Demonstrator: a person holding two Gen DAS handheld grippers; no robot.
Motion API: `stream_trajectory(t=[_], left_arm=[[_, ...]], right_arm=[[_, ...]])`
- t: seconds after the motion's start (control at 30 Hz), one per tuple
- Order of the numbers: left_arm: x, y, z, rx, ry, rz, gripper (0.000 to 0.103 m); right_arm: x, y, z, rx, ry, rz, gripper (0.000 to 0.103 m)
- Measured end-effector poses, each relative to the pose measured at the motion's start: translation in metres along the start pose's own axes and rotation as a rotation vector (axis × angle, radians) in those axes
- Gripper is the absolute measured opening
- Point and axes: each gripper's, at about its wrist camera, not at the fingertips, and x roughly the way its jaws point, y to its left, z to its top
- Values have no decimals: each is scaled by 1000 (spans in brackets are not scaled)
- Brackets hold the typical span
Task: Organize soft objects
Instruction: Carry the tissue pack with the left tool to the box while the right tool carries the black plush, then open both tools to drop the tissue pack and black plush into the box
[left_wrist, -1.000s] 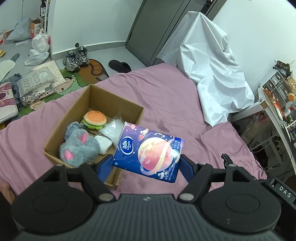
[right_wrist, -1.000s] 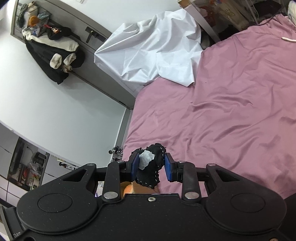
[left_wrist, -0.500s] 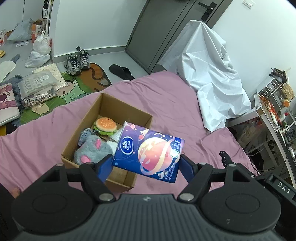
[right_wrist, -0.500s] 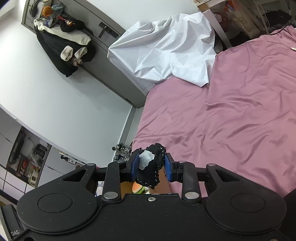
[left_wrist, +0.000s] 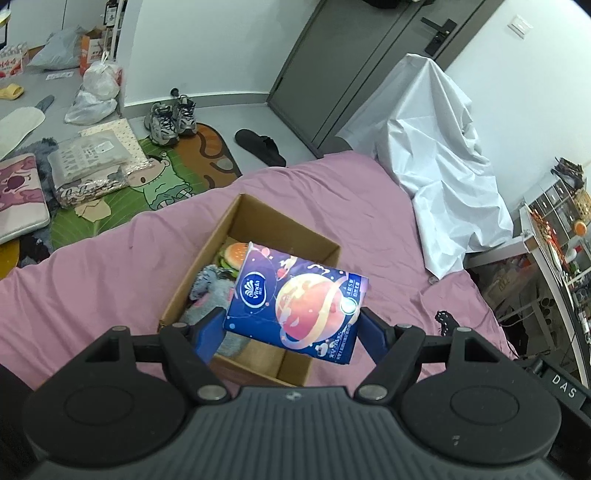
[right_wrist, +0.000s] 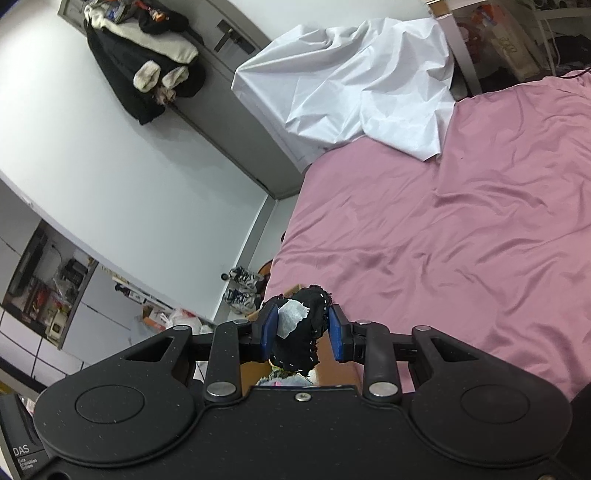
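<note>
My left gripper (left_wrist: 291, 332) is shut on a blue tissue pack (left_wrist: 295, 299) with a planet print, held above the open cardboard box (left_wrist: 284, 229) on the pink bed. Inside the box lie a burger plush (left_wrist: 232, 254) and a grey mouse plush (left_wrist: 210, 291), partly hidden by the pack. My right gripper (right_wrist: 301, 332) is shut on a small black soft toy (right_wrist: 308, 325) with a white tag, held over the bed's left edge; a bit of the box (right_wrist: 332, 369) shows below it.
A white sheet (left_wrist: 436, 158) drapes over furniture at the bed's far corner. The floor left of the bed holds shoes (left_wrist: 170, 118), a slipper (left_wrist: 262, 146), bags and a cartoon mat (left_wrist: 162, 177). A cluttered desk (left_wrist: 554, 251) stands right of the bed.
The left gripper with the tissue pack has moved over the box, which now sits under the pack. The right gripper has tilted and shifted slightly, still holding the black toy.
</note>
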Motion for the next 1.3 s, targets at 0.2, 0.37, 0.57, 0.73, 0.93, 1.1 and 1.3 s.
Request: stream_trajectory(t=[0.2, 0.37, 0.57, 0.73, 0.93, 1.1, 1.3], left_arm=[[12, 20, 7, -30, 20, 6, 75], [23, 34, 16, -46, 29, 6, 75], [38, 49, 25, -77, 47, 10, 75], [50, 56, 28, -86, 66, 9, 75], [66, 54, 28, -80, 101, -2, 75], [76, 46, 27, -62, 124, -16, 75], [88, 25, 24, -40, 148, -34, 75]], right_arm=[[19, 15, -10, -28, 39, -12, 30], [38, 27, -20, -48, 77, -20, 30], [67, 42, -38, -87, 152, -29, 30], [85, 43, -52, -92, 215, -59, 38], [88, 34, -51, -61, 220, -94, 50], [85, 24, -43, -39, 199, -117, 53], [79, 11, -34, -31, 188, -150, 57]])
